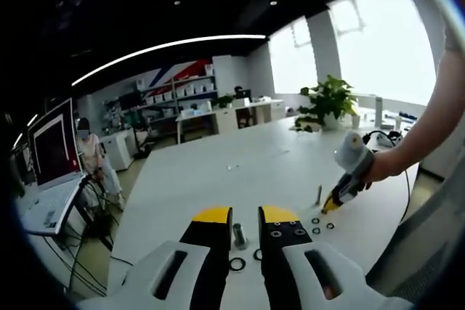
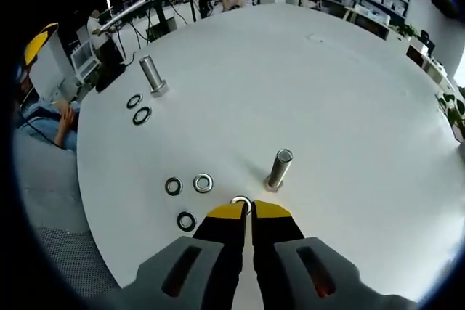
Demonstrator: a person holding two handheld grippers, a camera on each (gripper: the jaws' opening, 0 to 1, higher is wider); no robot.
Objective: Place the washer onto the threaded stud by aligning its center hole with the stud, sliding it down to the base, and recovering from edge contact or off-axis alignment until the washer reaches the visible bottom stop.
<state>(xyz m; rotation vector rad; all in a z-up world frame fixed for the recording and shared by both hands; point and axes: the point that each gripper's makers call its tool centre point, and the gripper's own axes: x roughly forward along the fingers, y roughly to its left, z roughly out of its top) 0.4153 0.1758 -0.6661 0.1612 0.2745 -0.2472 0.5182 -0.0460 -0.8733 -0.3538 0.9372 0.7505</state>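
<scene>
Right gripper low over table, pinching washer beside stud.

Two hand-held grippers over the white round table

The right gripper has its yellow-tipped jaws nearly closed on a silver metal washer, low at the table; the left gripper hovers, jaws parted.

Your left gripper view takes strong daylight from the windows at upper right, blown out to white glare, while the ceiling at upper left stays dark except for a curved light strip. The white surface reads bright and even, shadows soft. Fisheye bending warps both views' edges, where detail softens.
</scene>
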